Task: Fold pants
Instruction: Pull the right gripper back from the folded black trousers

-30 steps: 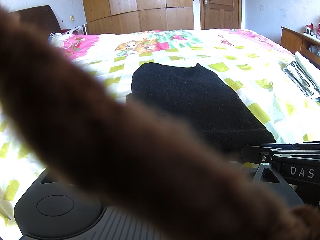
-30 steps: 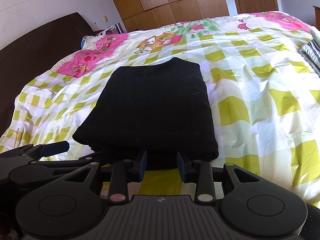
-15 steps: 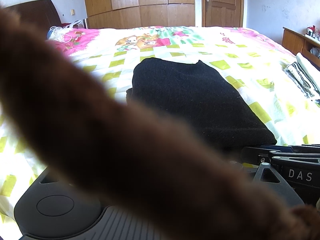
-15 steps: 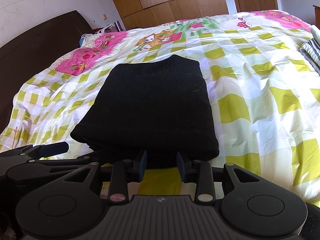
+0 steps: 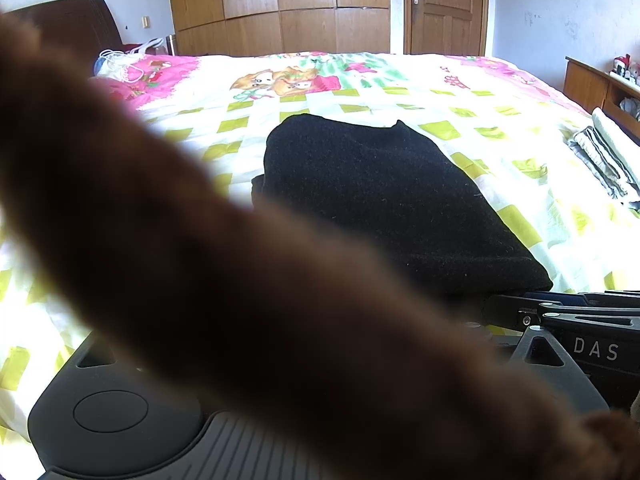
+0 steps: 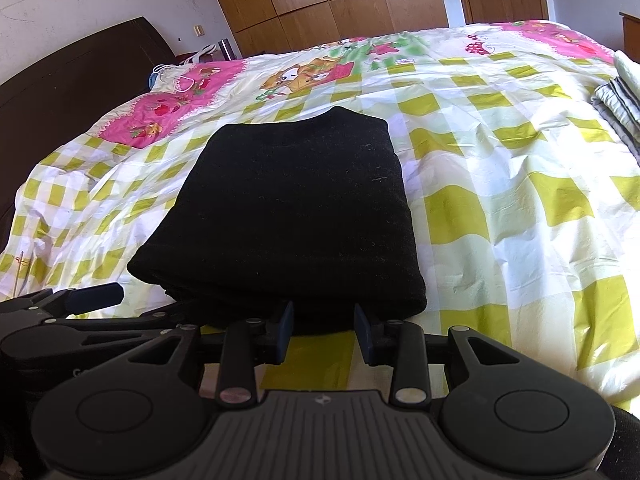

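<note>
The black pants (image 6: 292,208) lie folded into a thick rectangle on the checked bedspread (image 6: 500,200); they also show in the left wrist view (image 5: 384,200). My right gripper (image 6: 323,330) is open just short of the pants' near edge, with only bedspread between its blue pads. A blurred brown fuzzy sleeve (image 5: 200,260) covers most of the left wrist view and hides the left fingers. The left gripper (image 6: 96,295) shows side-on at the left of the right wrist view, beside the pants' near left corner. Its jaw gap is not visible.
A folded grey and white striped pile (image 5: 608,160) lies at the bed's right edge. White cords and a bag (image 6: 176,76) sit at the far left corner by the dark headboard (image 6: 72,76). A wooden wardrobe (image 5: 280,4), a door and a side shelf (image 5: 592,80) stand beyond.
Both views have drifted slightly, so the pants sit a little lower in the frames. The pants have not moved and the right gripper's gap is unchanged.
</note>
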{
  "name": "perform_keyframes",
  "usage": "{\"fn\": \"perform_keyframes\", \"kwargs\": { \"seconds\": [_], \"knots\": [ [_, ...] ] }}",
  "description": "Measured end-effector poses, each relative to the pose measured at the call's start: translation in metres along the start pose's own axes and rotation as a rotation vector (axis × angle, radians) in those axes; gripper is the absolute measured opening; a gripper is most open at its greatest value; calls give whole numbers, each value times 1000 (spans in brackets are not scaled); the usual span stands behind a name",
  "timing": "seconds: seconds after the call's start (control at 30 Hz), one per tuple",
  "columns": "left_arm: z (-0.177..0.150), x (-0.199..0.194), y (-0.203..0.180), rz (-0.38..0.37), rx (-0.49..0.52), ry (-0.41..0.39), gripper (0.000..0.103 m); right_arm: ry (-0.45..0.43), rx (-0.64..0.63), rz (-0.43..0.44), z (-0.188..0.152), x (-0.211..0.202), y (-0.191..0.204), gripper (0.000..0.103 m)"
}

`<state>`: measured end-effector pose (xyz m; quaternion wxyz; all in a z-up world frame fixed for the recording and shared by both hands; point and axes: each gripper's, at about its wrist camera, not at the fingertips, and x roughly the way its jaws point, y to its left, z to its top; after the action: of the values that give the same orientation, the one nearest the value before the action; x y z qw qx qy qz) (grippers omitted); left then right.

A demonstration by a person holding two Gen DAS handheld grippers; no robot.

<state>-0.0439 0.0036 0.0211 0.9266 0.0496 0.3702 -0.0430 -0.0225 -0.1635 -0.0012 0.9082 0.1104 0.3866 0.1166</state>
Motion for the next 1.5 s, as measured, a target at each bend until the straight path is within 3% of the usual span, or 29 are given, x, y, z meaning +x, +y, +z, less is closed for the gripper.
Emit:
{"fn": "perform_keyframes", "kwargs": {
  "seconds": [1.5],
  "knots": [
    [-3, 20, -2, 29, -4, 86, 98, 92, 20, -34, 2, 22, -3, 48]
  ]
}}
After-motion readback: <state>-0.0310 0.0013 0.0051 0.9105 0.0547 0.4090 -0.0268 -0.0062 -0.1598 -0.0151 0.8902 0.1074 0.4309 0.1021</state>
